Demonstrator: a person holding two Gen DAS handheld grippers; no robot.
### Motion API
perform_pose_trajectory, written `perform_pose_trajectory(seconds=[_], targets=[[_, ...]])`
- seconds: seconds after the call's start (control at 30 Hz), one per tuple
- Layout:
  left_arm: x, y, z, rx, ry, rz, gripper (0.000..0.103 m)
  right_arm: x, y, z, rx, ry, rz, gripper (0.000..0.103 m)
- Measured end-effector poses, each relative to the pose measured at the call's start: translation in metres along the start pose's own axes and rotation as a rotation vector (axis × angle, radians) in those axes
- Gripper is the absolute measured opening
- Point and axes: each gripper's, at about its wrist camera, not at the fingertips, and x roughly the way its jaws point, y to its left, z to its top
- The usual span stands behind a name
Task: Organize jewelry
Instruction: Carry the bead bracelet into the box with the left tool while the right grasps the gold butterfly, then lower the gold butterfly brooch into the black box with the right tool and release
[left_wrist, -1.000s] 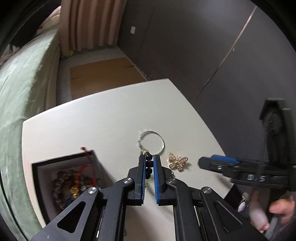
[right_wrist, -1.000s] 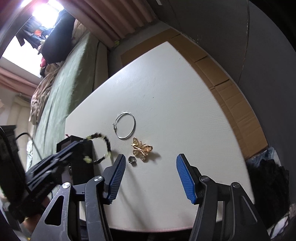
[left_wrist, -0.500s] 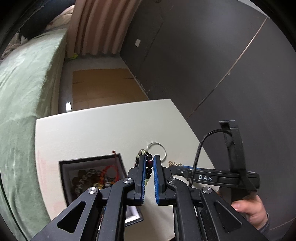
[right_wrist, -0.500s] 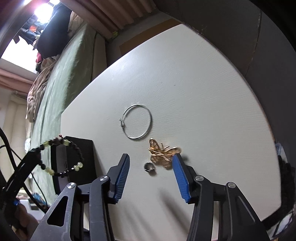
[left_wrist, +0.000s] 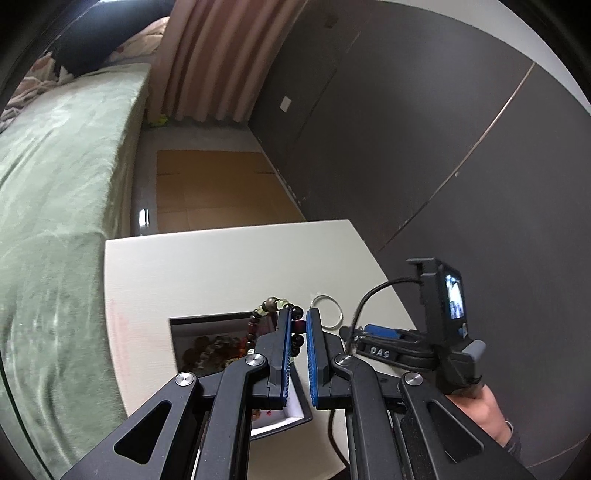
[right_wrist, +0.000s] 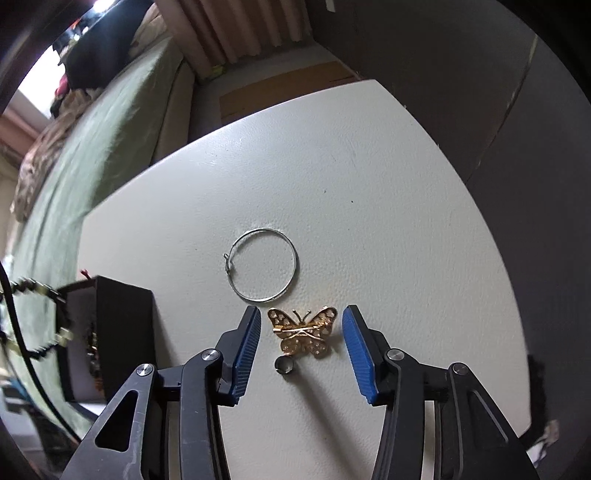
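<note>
My left gripper (left_wrist: 298, 325) is shut on a bracelet of dark and pale green beads (left_wrist: 271, 304) and holds it in the air above the black jewelry box (left_wrist: 207, 343), which has several bead bracelets inside. The bracelet also shows at the left edge of the right wrist view (right_wrist: 37, 291). My right gripper (right_wrist: 301, 332) is open, its fingers either side of a gold butterfly brooch (right_wrist: 303, 332) on the white table (right_wrist: 369, 184). A thin silver hoop (right_wrist: 264, 273) lies just beyond it and a small dark ring (right_wrist: 284, 365) just in front.
The black box (right_wrist: 110, 332) stands at the table's left side. A green bed (left_wrist: 55, 184) runs along the left, a dark wall (left_wrist: 443, 147) on the right. Cardboard (left_wrist: 214, 184) lies on the floor beyond the table.
My left gripper has lifted the bead bracelet up and moved it over the box. My right gripper has moved forward and down around the butterfly brooch, its jaws narrower than before.
</note>
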Motion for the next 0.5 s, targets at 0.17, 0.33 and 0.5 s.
perform_pose_trajectory(seconds=[0.17,0.33,0.5], targets=[[-0.012,0.003,-0.002,-0.003,-0.013,0.005,0.008,0.006,0.017,-0.004,-0.083,0.015,-0.068,0.048],[-0.013,0.009,-0.008,-0.010,0.002,0.024,0.008,0.000,0.021,-0.006,-0.097,-0.008,-0.111,0.034],[-0.007,0.017,-0.007,-0.030,0.025,0.039,0.008,-0.019,0.018,-0.011,-0.080,-0.023,-0.045,0.034]])
